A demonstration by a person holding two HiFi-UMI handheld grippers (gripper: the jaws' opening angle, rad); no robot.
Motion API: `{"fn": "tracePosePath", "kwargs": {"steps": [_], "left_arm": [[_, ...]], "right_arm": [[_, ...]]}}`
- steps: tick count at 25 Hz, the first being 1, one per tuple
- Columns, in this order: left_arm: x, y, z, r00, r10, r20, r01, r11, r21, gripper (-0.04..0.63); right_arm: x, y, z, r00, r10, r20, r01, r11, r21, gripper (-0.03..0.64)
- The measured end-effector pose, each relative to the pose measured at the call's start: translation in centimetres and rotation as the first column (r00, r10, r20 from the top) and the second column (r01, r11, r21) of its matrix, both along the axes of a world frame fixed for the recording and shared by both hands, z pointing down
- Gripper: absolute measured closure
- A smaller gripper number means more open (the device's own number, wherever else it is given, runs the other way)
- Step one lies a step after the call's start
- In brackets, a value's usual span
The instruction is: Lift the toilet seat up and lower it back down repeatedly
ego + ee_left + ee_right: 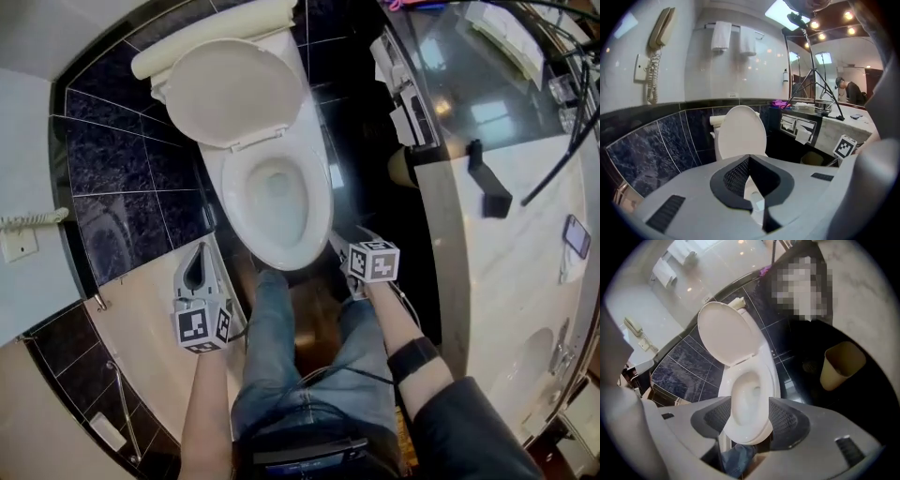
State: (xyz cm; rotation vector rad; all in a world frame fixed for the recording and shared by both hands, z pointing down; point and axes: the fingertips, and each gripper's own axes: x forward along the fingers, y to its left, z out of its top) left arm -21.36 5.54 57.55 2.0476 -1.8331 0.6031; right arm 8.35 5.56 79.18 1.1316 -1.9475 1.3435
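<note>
Overhead, the head view looks down on a white toilet (pixel 272 202) against a dark tiled wall. Its lid (pixel 225 94) stands up against the tank. The seat (pixel 314 187) appears to lie flat on the bowl, though the ring there could be the bare rim. The left gripper (pixel 203 246) hangs low beside the bowl's front left edge. The right gripper (pixel 353 242) is near the front right edge. Neither touches the toilet. The person's legs stand just before the bowl's front.

Next, the left gripper view. The left gripper (pixel 749 159) has its jaws pressed together at the tips, gripping nothing. Beyond them the lid (pixel 740 131) stands upright, well apart from the jaws.

Last, the right gripper view. The right gripper (pixel 747 404) is spread wide and empty. The bowl's front edge shows in the gap, but the pads do not touch it. The lid (pixel 726 336) is tilted back, and the seat (pixel 764 376) rings the bowl. A tan bin (pixel 841 364) stands on the dark floor to the right.

This looks like a pause between cycles, with nothing gripped. The next move likely calls for the open right jaws to catch the seat's front edge and swing it up, or else to reach the raised lid's top edge and ease it down.
</note>
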Motion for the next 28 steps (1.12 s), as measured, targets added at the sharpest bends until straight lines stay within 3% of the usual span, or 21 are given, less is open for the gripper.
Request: {"fn": "tracePosePath", "kwargs": {"steps": [13, 20, 28], "left_arm": [[1.9, 0.5, 9.2, 0.999, 0.044, 0.017, -0.044, 0.999, -0.031, 0.595], [1.7, 0.9, 11.2, 0.998, 0.052, 0.027, -0.050, 0.997, -0.061, 0.595], [1.0, 1.0, 12.7, 0.998, 0.053, 0.023, -0.051, 0.995, -0.089, 0.595]], "right_arm": [[-2.0, 3.2, 14.2, 0.980, 0.133, 0.147, -0.109, 0.980, -0.166, 0.348], [-3.7, 3.0, 17.2, 0.955, 0.212, 0.206, -0.167, 0.962, -0.215, 0.390], [-3.6, 3.2, 17.9, 0.948, 0.257, 0.185, -0.207, 0.945, -0.253, 0.460]]}}
